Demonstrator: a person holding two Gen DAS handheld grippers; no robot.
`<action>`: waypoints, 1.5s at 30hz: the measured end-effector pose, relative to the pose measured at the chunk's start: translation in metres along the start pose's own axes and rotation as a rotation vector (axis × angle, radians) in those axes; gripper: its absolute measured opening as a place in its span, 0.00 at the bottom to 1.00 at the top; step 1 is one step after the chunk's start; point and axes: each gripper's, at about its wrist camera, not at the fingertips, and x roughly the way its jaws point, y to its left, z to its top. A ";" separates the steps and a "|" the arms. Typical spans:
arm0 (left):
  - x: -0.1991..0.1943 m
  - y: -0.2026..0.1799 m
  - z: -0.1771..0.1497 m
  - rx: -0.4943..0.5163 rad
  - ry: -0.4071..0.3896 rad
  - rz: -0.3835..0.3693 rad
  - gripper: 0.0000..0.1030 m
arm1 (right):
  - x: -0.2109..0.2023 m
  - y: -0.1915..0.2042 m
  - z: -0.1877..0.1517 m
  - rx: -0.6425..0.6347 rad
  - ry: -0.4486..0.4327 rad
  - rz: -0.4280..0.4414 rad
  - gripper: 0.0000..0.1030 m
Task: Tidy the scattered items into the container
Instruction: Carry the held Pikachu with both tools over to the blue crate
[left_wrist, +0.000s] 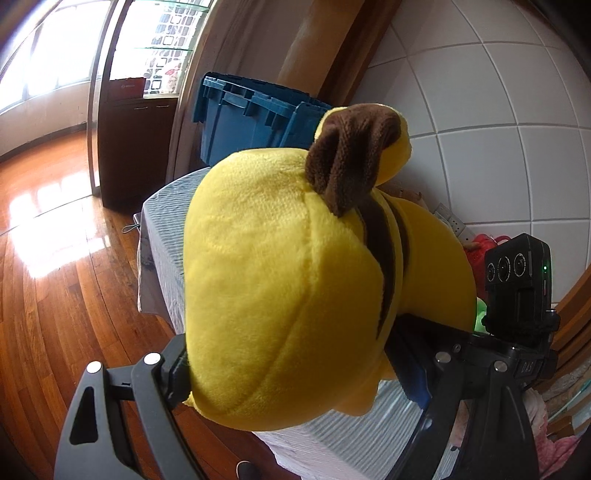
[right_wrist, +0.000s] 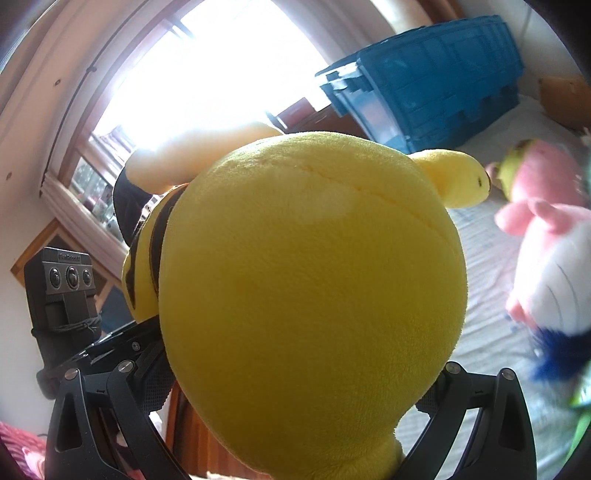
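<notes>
We hold one yellow plush (left_wrist: 288, 288) between both tools: the left gripper (left_wrist: 291, 373) stands wide with its pads pressed into the toy's flanks, and the right gripper (right_wrist: 291, 387) clamps the rounded end the same way. The toy's long axis runs across, from one tool to the other. Ahead of both, beyond the plush, sits the blue bin (left_wrist: 255, 118) on the cloth-covered table (left_wrist: 166, 221); from the right view, it lies up and rightward, a pink plush (right_wrist: 543, 236) beside it.
</notes>
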 end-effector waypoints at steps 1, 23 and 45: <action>0.000 0.006 0.003 -0.004 -0.002 0.002 0.86 | 0.007 0.002 0.005 -0.003 0.006 0.003 0.98; 0.043 0.189 0.164 0.201 0.064 -0.191 0.87 | 0.159 0.081 0.088 0.128 -0.174 -0.130 0.98; 0.136 0.229 0.306 0.281 0.049 -0.308 0.87 | 0.240 0.041 0.238 0.129 -0.253 -0.217 0.98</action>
